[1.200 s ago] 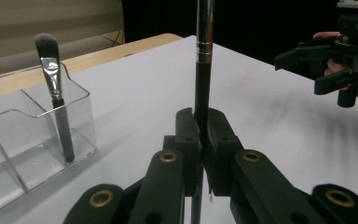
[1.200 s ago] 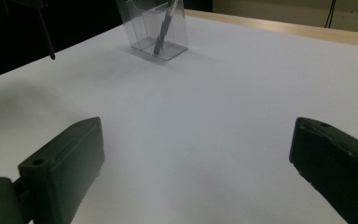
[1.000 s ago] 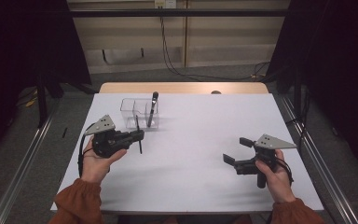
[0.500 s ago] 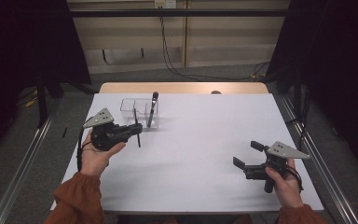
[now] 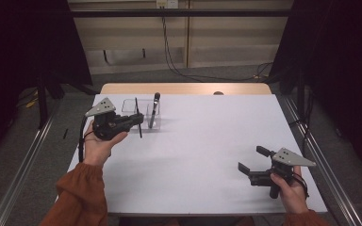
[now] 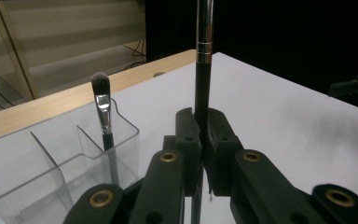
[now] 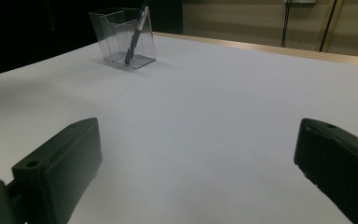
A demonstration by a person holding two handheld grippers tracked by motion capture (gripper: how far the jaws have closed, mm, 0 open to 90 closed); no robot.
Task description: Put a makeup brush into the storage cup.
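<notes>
**Left hand-held gripper clamped a brush beside the clear organizer**

In the high view, the left hand-held gripper (image 5: 134, 118) gripped a thin dark brush (image 5: 138, 120), which stood nearly upright between its jaws. A clear organizer (image 5: 128, 107) sat just beyond the jaw tips on the white worktop (image 5: 202, 141), with a second brush (image 5: 154, 109) leaning in its compartment nearest the jaws. The right hand-held gripper (image 5: 250, 161) hung well apart from them, jaws spread and empty.

In the left gripper view, the jaws were closed on the brush (image 6: 203, 93) handle, its metal ferrule above them. The organizer (image 6: 51, 163) stood to the jaws' left, the second brush (image 6: 103, 116) bristles-up inside.

In the right gripper view, the open jaws framed bare worktop (image 7: 214, 116); the organizer (image 7: 121, 37) stood far ahead, to their left.
</notes>
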